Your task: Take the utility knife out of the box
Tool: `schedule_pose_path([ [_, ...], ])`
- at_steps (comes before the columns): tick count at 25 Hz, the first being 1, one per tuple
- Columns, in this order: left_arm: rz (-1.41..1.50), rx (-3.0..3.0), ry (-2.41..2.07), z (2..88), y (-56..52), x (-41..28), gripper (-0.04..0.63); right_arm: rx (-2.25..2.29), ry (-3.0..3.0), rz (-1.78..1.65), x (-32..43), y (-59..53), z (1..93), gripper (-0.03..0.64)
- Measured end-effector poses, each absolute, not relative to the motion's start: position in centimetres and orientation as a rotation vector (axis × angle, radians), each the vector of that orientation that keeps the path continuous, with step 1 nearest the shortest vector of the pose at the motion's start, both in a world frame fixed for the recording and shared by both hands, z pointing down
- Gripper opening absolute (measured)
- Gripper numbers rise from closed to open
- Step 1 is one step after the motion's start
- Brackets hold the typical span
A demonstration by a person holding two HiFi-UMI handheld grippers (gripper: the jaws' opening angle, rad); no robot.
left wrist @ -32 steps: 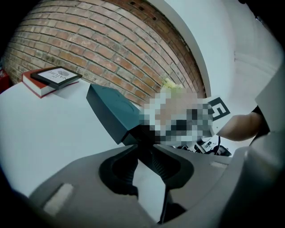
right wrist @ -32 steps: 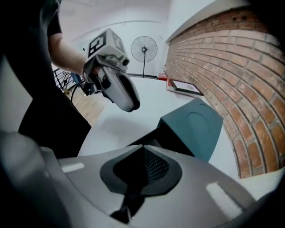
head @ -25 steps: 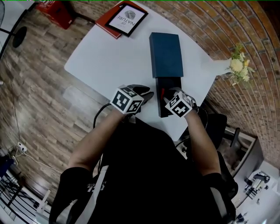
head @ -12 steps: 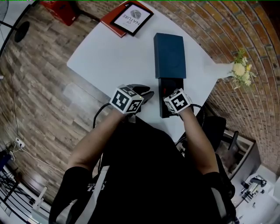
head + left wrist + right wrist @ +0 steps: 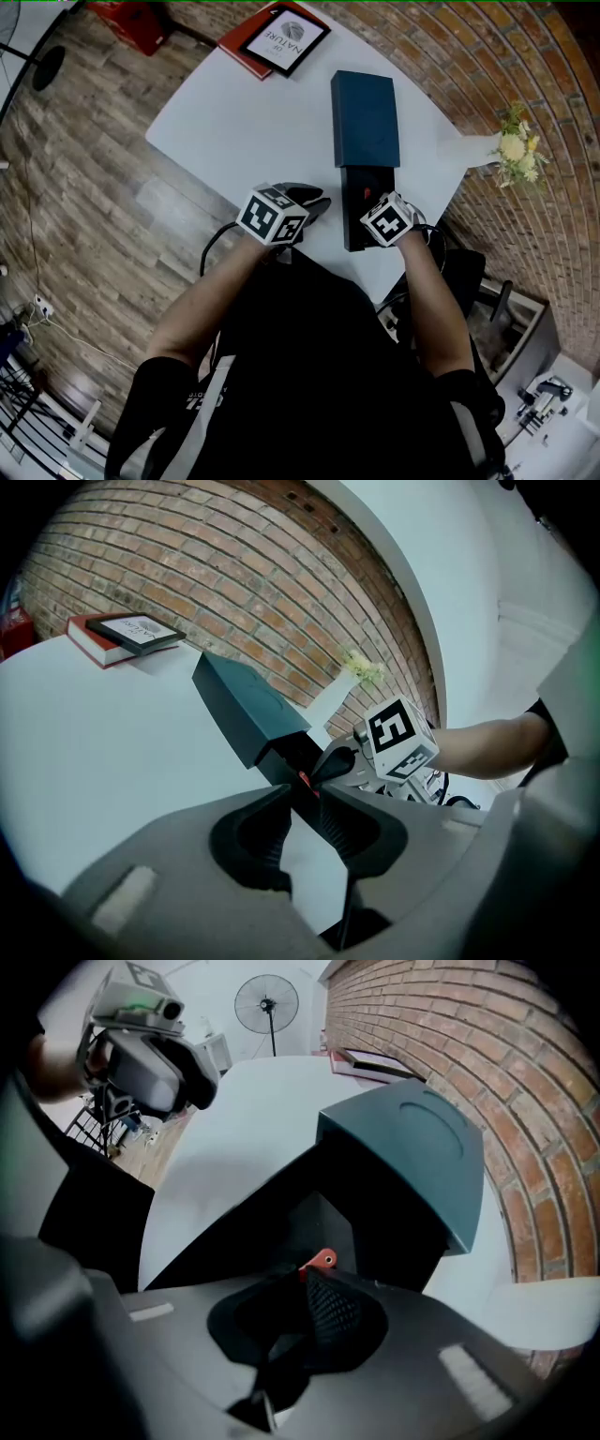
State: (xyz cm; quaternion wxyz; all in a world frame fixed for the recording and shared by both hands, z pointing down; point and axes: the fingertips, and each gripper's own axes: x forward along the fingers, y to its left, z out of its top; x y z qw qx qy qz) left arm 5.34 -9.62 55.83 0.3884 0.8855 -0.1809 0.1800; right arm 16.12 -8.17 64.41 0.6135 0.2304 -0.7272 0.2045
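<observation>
Masking utility knife (image 5: pixel 323 1260): clamped right tongs (image 5: pixel 302 1283)

White table (image 5: pixel 234 122) carries book stack (image 5: pixel 281 39) at far corner. Flowers (image 5: pixel 514 141) beside brick wall (image 5: pixel 487 56). Standing fan (image 5: pixel 267 1004) beyond table. Wood floor (image 5: pixel 84 187) left, red object (image 5: pixel 131 19) on it.

open: table (image 5: pixel 234 131) left of box (image 5: pixel 366 117) | obstacles: book (image 5: pixel 284 37) far corner, flowers (image 5: pixel 514 141) right

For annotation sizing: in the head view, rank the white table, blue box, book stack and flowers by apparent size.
1. white table
2. blue box
3. book stack, nearly the box's size, so that pair is unsure
4. flowers, smallest
</observation>
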Motion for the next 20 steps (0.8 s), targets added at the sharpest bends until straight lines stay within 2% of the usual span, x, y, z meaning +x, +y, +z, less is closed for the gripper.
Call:
schedule_pose_path([
  [4,0.457,2.246,-0.469,56.0,-9.5,4.9,0.101,0.562,-1.670,0.502,16.1,-8.9,63.6,0.138],
  [11,0.442,2.236,-0.491,55.9,-9.4,4.3,0.101,0.611,-1.636,0.537,17.0,-10.3,64.4,0.180],
  [12,0.440,2.233,-0.492,56.0,-9.3,4.3,0.101,0.602,-1.648,0.546,16.9,-10.2,64.4,0.158],
  [15,0.437,2.226,-0.490,56.1,-9.1,4.3,0.101,0.530,-1.694,0.508,16.5,-9.7,64.5,0.145],
  [18,0.434,2.217,-0.483,56.3,-8.7,4.3,0.101,0.477,-1.703,0.446,16.5,-9.1,64.1,0.042],
  [20,0.438,2.216,-0.483,56.3,-8.7,4.3,0.101,0.464,-1.701,0.406,17.0,-9.0,64.3,0.000],
])
